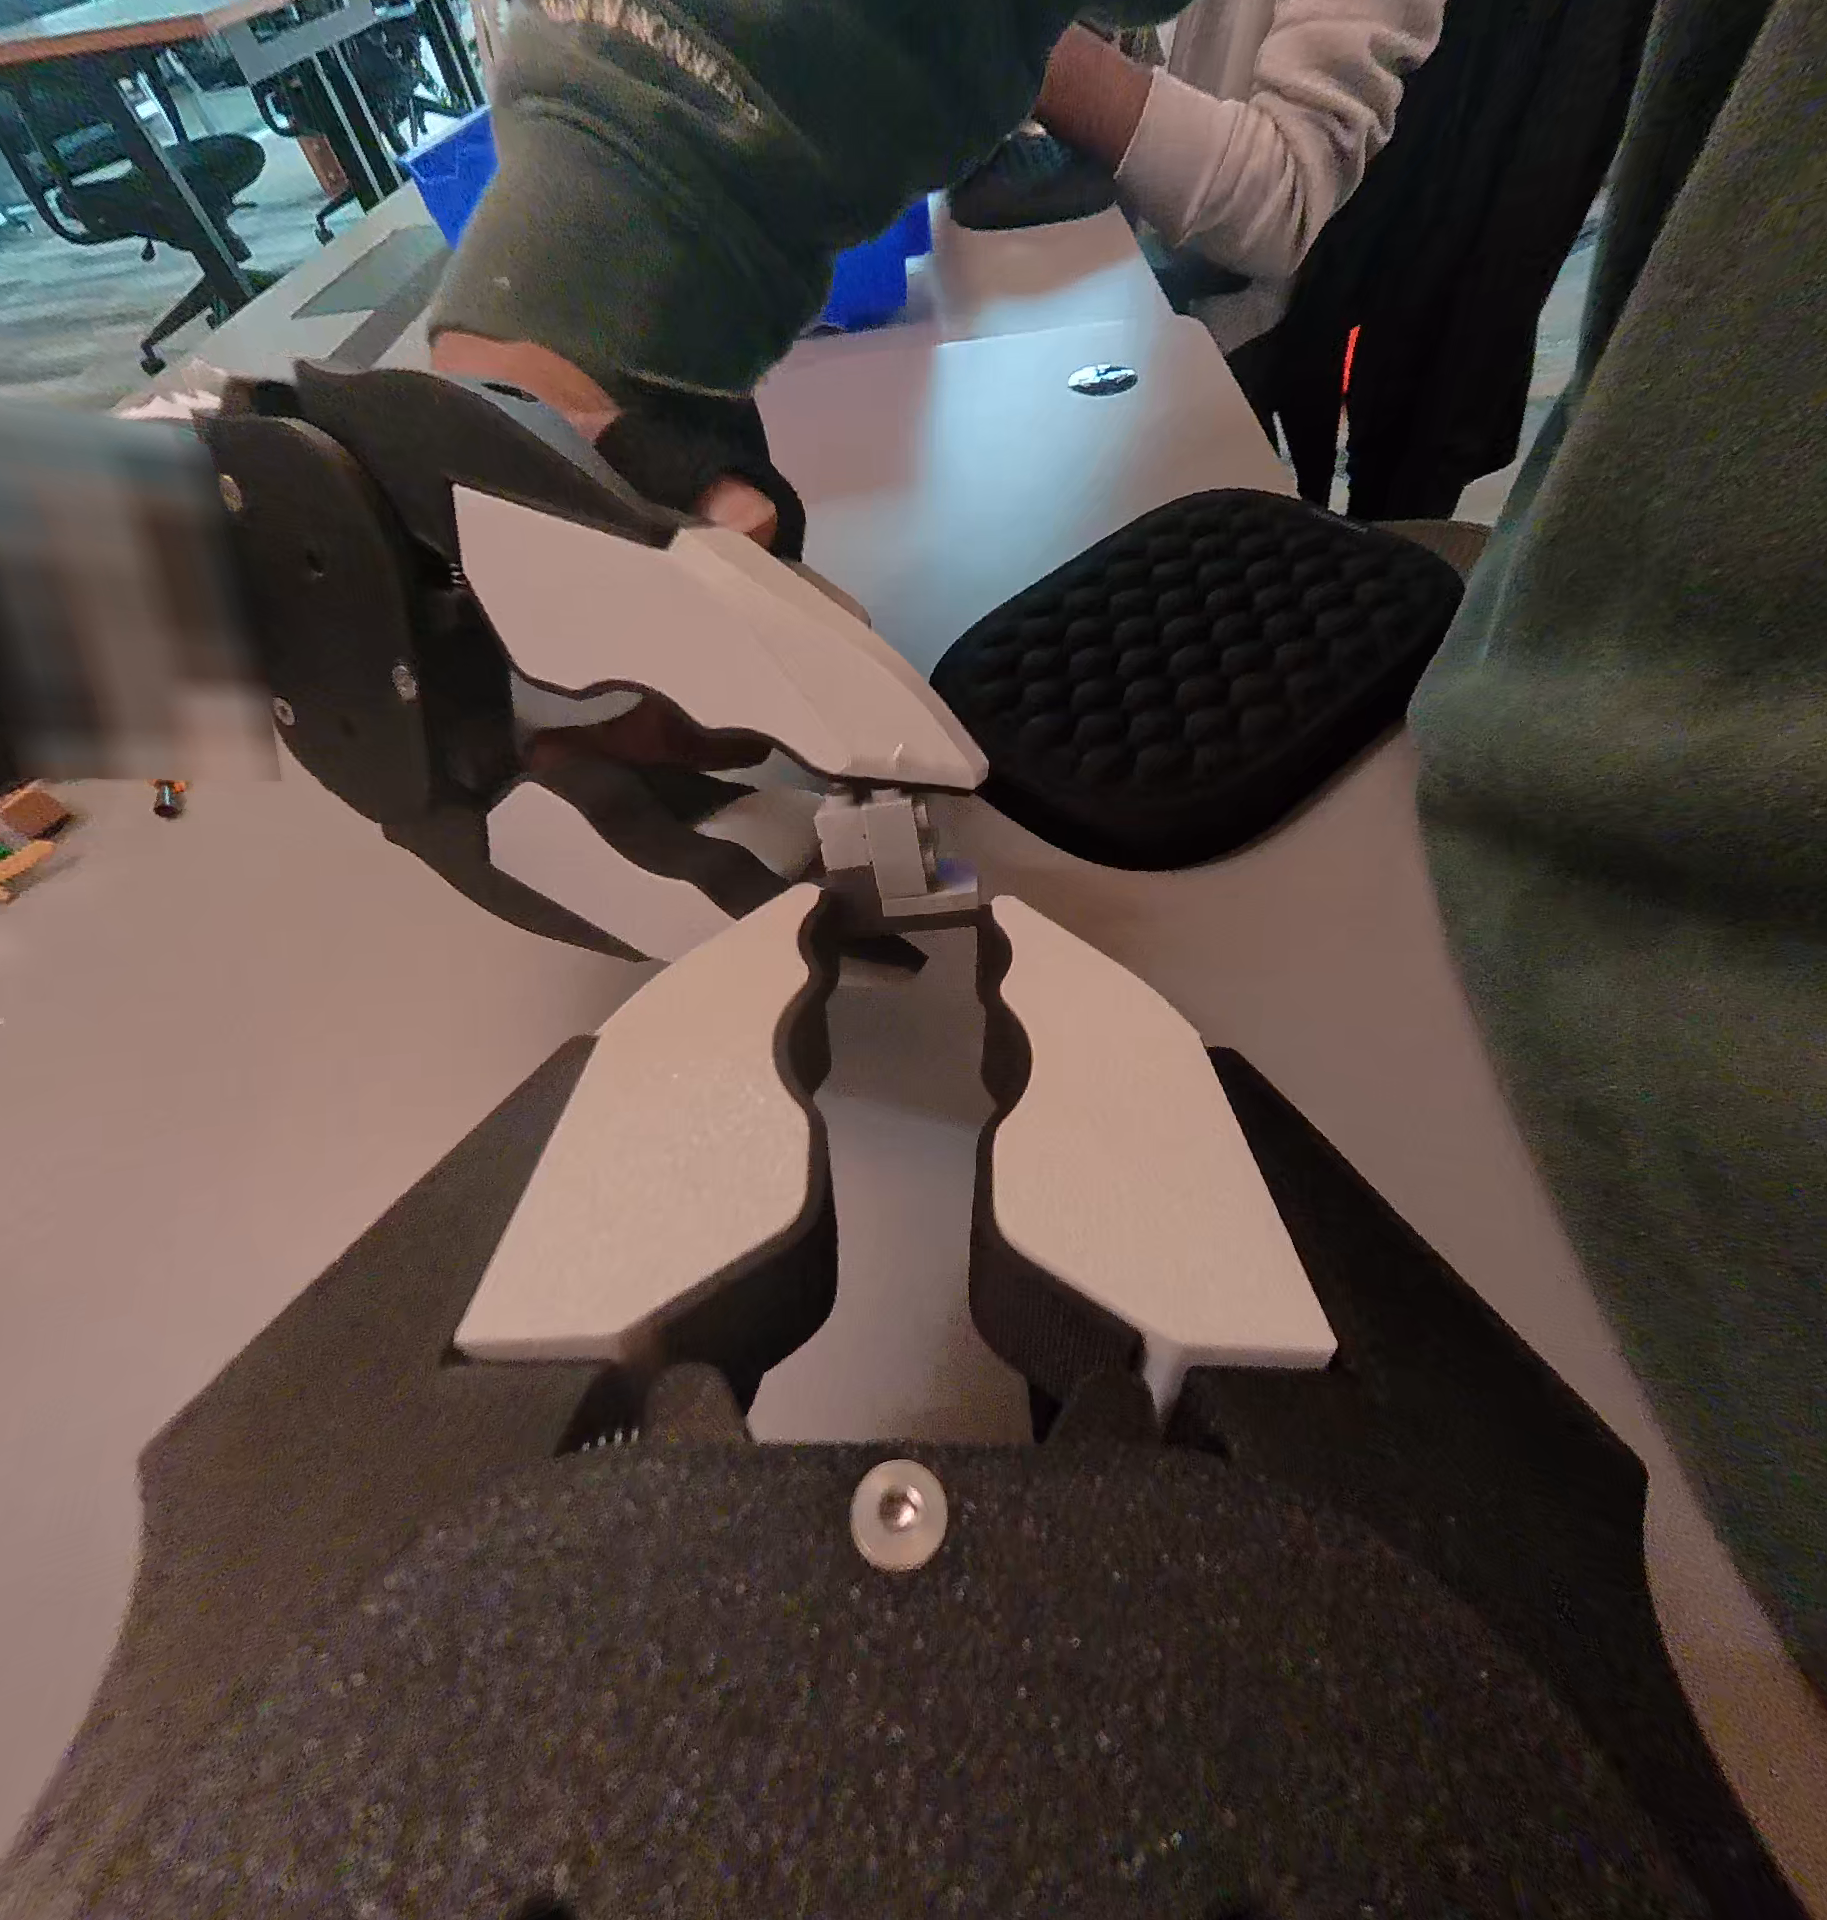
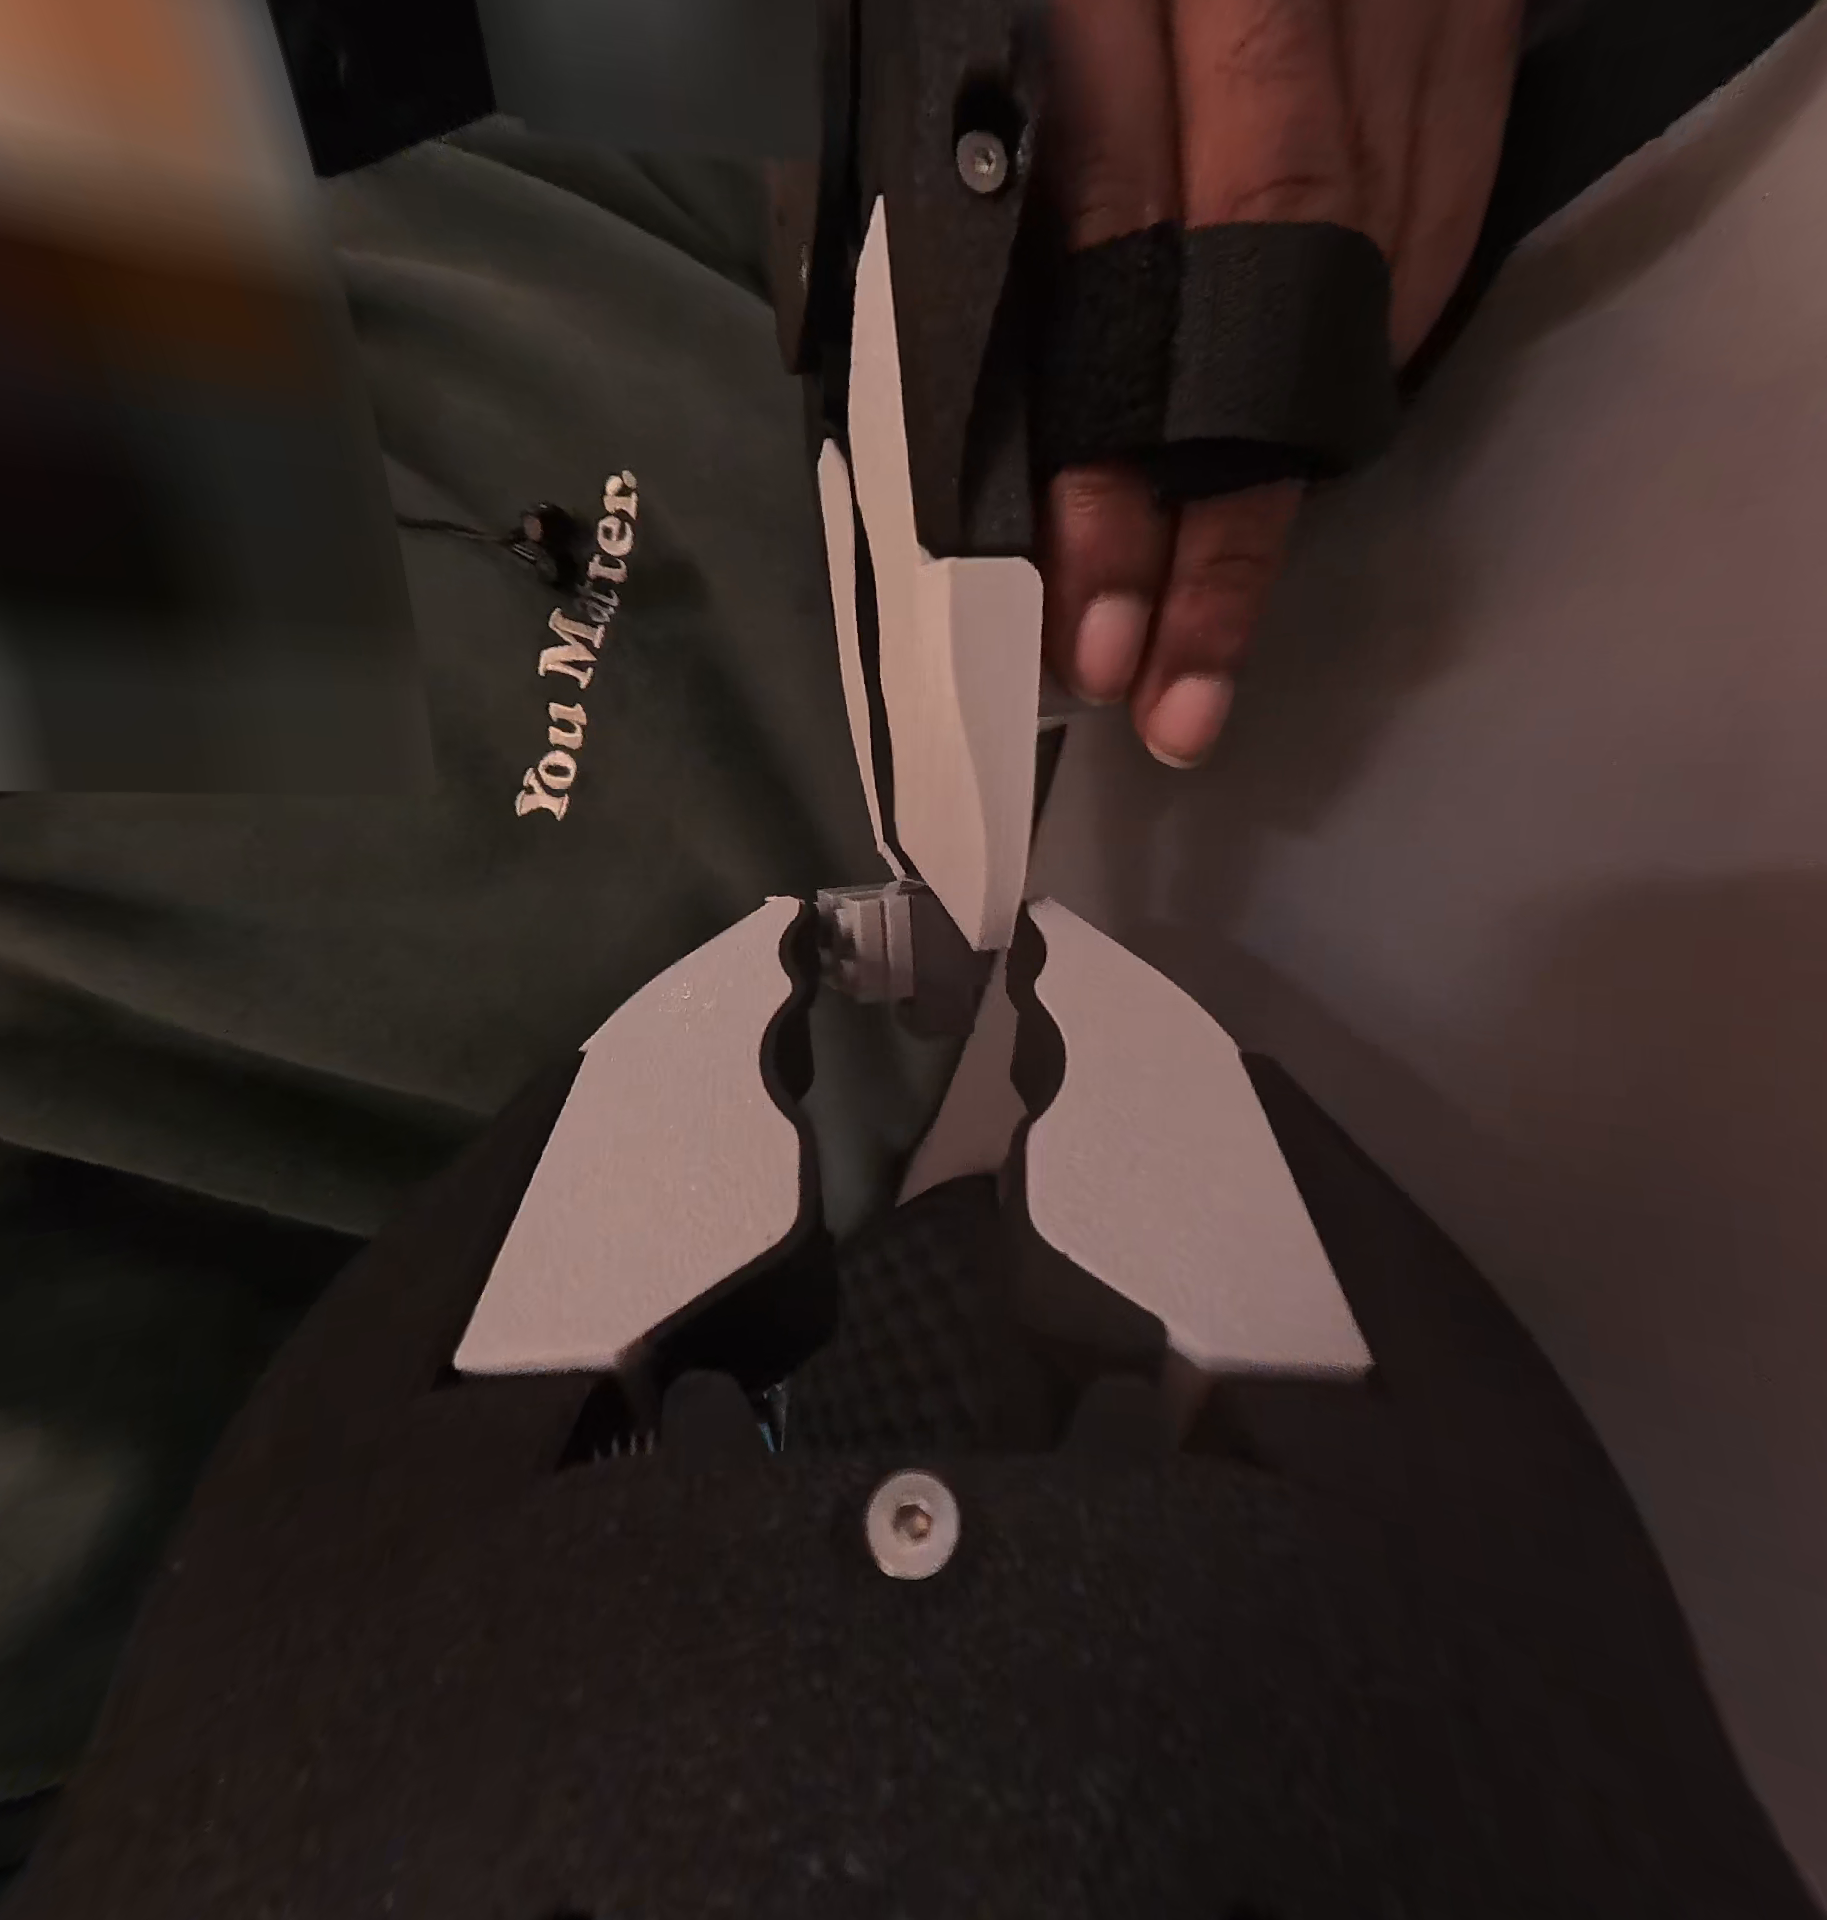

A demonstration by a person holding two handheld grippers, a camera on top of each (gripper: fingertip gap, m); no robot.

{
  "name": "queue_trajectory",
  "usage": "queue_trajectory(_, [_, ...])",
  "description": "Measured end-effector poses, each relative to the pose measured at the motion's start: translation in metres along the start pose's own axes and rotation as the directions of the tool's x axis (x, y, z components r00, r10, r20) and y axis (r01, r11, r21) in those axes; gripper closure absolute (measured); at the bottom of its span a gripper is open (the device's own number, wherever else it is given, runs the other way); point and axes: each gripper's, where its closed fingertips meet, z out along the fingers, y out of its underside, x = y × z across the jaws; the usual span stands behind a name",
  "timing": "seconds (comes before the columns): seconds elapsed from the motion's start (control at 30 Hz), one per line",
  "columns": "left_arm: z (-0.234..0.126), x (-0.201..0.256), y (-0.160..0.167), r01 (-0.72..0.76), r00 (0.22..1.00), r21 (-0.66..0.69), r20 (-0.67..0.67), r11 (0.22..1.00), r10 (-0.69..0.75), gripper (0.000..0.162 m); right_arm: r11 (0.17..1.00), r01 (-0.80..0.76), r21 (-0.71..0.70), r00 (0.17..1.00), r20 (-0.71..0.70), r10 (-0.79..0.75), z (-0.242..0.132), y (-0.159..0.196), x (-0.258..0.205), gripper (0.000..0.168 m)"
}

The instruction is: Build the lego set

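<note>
1. Left gripper (image 1: 901,909): jaws narrowed at the tips, pinching the lower grey plate of a small grey lego assembly (image 1: 888,847); wider gap behind the tips.
2. Right gripper (image 2: 914,935): jaws close together at the tips, gripping the same grey lego assembly (image 2: 867,951) from the other side. In the left wrist view the right gripper (image 1: 914,795) comes in from the left, its tips closed on top of the bricks.
3. Assembly sits in the air between both grippers, above the surface (image 1: 265,1039), in front of the person's torso.
4. Left gripper (image 2: 976,925) in the right wrist view hangs down from the top, edge-on, tip meeting the bricks.
5. Hand (image 2: 1241,416) on the left gripper, a black strap over two fingers (image 2: 1106,613).
6. Black textured pad (image 1: 1200,686) lies on the surface just behind the bricks, right of centre.
7. Dark green sweatshirt (image 2: 576,520) with light lettering fills the background of the right wrist view.
8. Loose lego pieces (image 1: 0,847), green, brown and tan, lie at the far left edge of the surface, well apart from the grippers.
9. Second person in a white sleeve (image 1: 1262,125) at the top of the left wrist view; blue bin (image 1: 452,171) and office chair (image 1: 161,187) beyond.
</note>
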Motion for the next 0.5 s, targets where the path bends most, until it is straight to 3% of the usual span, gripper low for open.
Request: queue_trajectory(0.5, [-0.012,-0.002,-0.020,0.057,0.998,0.123,-0.016,0.991,-0.055,0.133,0.940,0.233,0.250,0.971,-0.104,-0.213,0.001,-0.012,-0.010,0.140])
